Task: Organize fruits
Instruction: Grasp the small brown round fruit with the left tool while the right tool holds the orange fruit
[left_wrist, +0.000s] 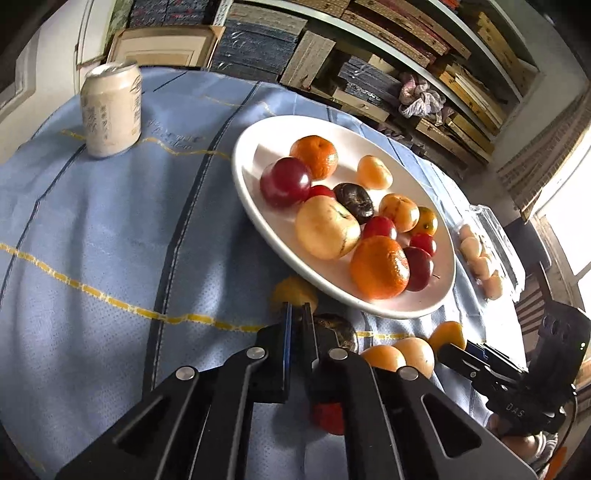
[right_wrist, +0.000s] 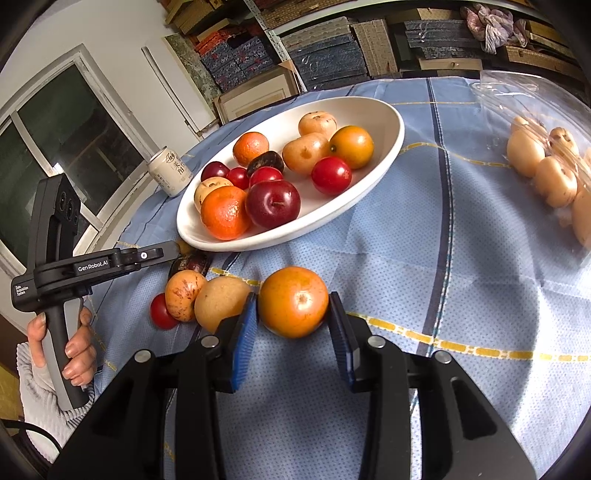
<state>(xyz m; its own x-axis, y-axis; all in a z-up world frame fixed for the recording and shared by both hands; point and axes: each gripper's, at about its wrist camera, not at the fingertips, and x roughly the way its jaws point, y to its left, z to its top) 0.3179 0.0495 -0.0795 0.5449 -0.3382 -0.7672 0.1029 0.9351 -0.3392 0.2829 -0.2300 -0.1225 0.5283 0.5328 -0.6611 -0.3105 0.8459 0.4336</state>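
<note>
A white plate (left_wrist: 258, 206) (right_wrist: 380, 162) on the blue cloth holds several fruits: tangerines, red plums, pale loquats and a dark fruit. My left gripper (left_wrist: 296, 308) is shut and empty, low over the cloth just in front of the plate; a yellow fruit (left_wrist: 291, 291) and a dark fruit (left_wrist: 338, 330) lie by its tips. My right gripper (right_wrist: 291, 306) has its pads either side of an orange persimmon (right_wrist: 293, 301) on the cloth; the left pad touches, the right shows a thin gap. Loose loquats (right_wrist: 218, 302) and a small red plum (right_wrist: 160, 312) lie left of it.
A pale drink can (left_wrist: 110, 110) (right_wrist: 170, 171) stands behind the plate on the left. A clear plastic box of loquats (right_wrist: 546, 173) (left_wrist: 480, 254) lies right of the plate. Shelves of stacked boxes stand behind the table. A hand (right_wrist: 75, 347) holds the left gripper.
</note>
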